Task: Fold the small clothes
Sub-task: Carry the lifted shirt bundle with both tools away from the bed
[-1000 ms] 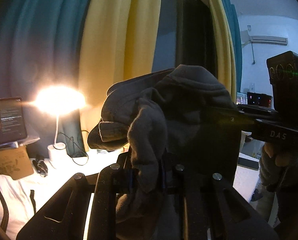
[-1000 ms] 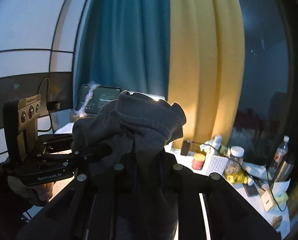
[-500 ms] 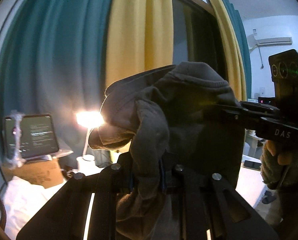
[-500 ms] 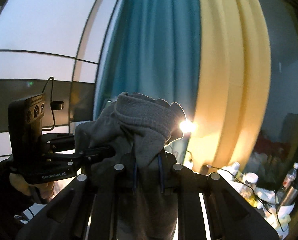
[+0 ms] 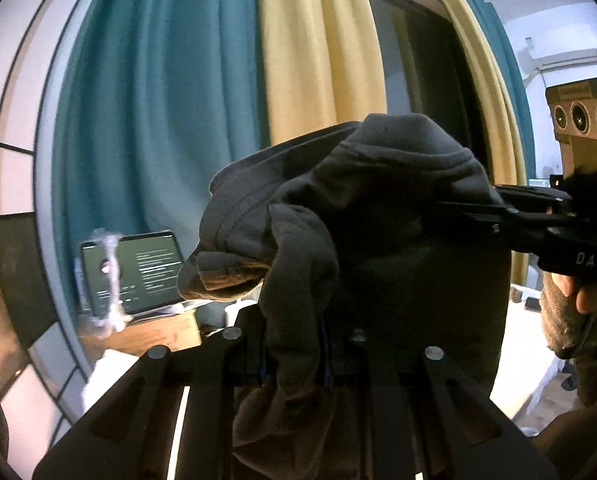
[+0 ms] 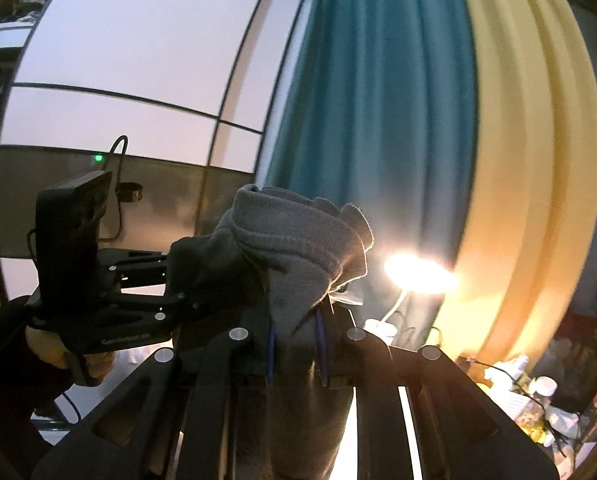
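Note:
A small dark grey garment point(image 5: 378, 208) with a ribbed hem hangs in the air between both grippers. My left gripper point(image 5: 294, 360) is shut on a bunched fold of it, cloth spilling above and below the jaws. In the right wrist view the same grey garment point(image 6: 298, 248) is pinched in my right gripper point(image 6: 296, 354), also shut on it. Each view shows the other gripper holding the cloth's far end: the right gripper point(image 5: 498, 216) at the right, the left gripper point(image 6: 178, 300) at the left, with a hand under each.
Teal curtains point(image 5: 146, 120) and yellow curtains point(image 5: 318, 48) hang behind. A lit tablet point(image 5: 138, 272) stands on a cardboard box at lower left. A bright desk lamp point(image 6: 418, 276) glares beside the cloth, and a cluttered table with bottles point(image 6: 538, 392) sits at lower right.
Both grippers have swung sideways together with the garment still gripped. The background slid right in both views: the lamp went behind the cloth on the left, the panelled wall came into view.

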`<state>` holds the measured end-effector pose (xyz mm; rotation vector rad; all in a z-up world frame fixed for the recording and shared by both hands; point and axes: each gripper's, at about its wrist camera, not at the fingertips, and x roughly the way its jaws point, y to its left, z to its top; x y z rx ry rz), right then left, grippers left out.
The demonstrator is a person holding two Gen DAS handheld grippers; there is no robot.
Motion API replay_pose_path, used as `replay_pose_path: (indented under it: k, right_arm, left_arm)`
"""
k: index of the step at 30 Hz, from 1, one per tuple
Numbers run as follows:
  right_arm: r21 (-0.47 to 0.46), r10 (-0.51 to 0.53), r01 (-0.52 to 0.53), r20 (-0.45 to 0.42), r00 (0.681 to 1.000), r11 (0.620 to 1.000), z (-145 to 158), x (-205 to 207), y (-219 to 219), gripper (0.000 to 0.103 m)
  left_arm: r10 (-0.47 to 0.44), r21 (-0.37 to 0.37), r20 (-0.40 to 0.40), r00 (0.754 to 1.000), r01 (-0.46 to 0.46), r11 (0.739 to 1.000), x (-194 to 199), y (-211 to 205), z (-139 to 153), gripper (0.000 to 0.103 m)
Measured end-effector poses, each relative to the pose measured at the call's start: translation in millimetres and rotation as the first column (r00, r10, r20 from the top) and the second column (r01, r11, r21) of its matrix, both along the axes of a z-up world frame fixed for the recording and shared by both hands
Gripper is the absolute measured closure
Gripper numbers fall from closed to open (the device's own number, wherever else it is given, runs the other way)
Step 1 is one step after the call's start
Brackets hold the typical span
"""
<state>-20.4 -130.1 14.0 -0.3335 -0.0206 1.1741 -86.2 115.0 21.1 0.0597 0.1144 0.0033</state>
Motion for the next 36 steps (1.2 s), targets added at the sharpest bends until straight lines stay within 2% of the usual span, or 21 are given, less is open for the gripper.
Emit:
replay_pose_path:
  k: [6, 13, 25, 36]
  right_arm:
    - [-0.021, 0.032, -0.032, -0.015, 0.999, 0.999, -5, -9, 11, 0.086]
    - [-0.049, 0.022, -0.025, -0.062, 0.998, 0.998, -17, 3, 29, 0.086]
    - [-0.061, -0.042, 0.034, -0.146, 0.988, 0.998, -36, 45, 37, 0.086]
    - [-0.092, -0.081, 0.062, -0.226, 0.971, 0.994, -56, 88, 49, 0.086]
  left_arm:
    - [0.031, 0.012, -0.018, 0.999, -0.030, 0.999, -13, 10, -5, 0.086]
    - [0.034, -0.006, -0.067, 0.997, -0.035, 0.999, -5, 18, -20, 0.086]
    - [0.008, -0.012, -0.143, 0.990, -0.010, 1.000, 36, 17, -32, 0.086]
    - [-0.026, -0.068, -0.216, 0.976, 0.012, 0.998, 71, 20, -47, 0.086]
